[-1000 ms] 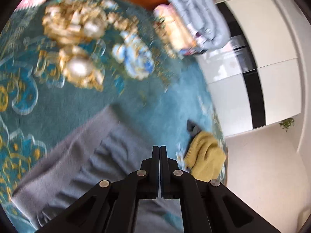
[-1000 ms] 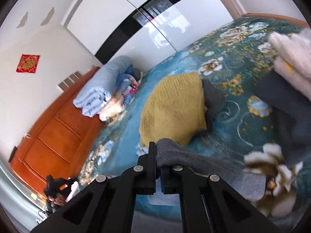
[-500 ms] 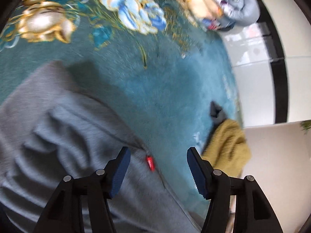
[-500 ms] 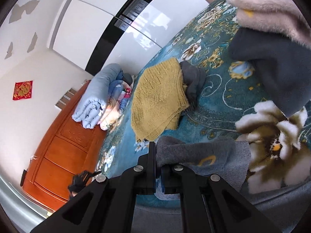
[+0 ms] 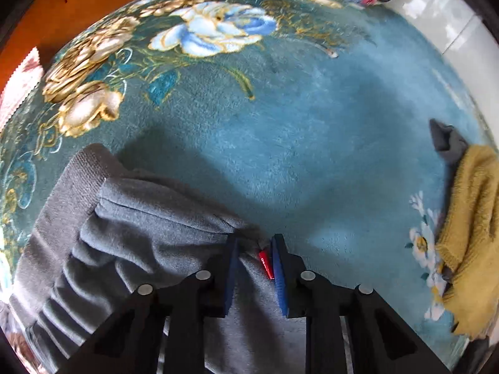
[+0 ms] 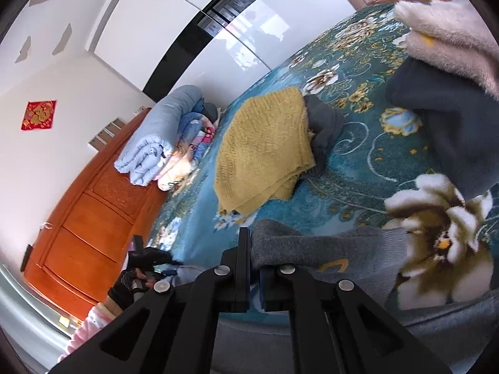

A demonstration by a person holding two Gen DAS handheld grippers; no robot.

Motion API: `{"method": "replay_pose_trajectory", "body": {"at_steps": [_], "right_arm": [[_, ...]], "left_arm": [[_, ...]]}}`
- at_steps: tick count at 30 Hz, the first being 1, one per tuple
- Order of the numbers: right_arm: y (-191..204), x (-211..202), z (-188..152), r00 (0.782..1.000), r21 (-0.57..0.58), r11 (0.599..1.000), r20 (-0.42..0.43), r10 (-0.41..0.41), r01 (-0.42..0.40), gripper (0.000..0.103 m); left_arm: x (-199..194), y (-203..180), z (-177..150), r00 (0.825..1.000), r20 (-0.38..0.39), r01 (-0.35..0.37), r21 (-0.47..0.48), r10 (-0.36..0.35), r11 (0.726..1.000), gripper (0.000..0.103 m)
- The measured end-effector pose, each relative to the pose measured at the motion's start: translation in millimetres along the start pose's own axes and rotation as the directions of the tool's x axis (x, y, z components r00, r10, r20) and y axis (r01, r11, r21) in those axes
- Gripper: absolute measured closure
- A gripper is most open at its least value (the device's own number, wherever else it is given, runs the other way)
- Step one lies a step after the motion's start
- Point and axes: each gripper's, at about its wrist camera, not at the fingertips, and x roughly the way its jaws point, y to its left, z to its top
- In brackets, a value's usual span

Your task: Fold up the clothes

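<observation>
My left gripper (image 5: 254, 243) points steeply down, jaws just closing on the side seam of the soft grey fleece garment (image 5: 149, 237) by its small red tag (image 5: 266, 264), fabric bunched between the pads. My right gripper (image 6: 253, 243) is clamped on another edge of it (image 6: 318, 249). The garment lies on the teal floral bedspread (image 5: 280, 118), long axis running left from my left gripper.

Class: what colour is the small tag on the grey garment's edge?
Red tag, on the grey garment; clearest in the left wrist view.
</observation>
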Motion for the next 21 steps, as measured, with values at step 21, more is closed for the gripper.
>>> {"method": "replay_pose_trajectory", "body": {"at_steps": [21], "right_arm": [[-26.2,-63.0,-31.7,0.998,0.156,0.987,0.065,0.017,-0.027,0.098]], "left_arm": [[-123.7,284.0,-138.1,0.744,0.286,0.656,-0.142,-0.603,0.742,0.103]]}}
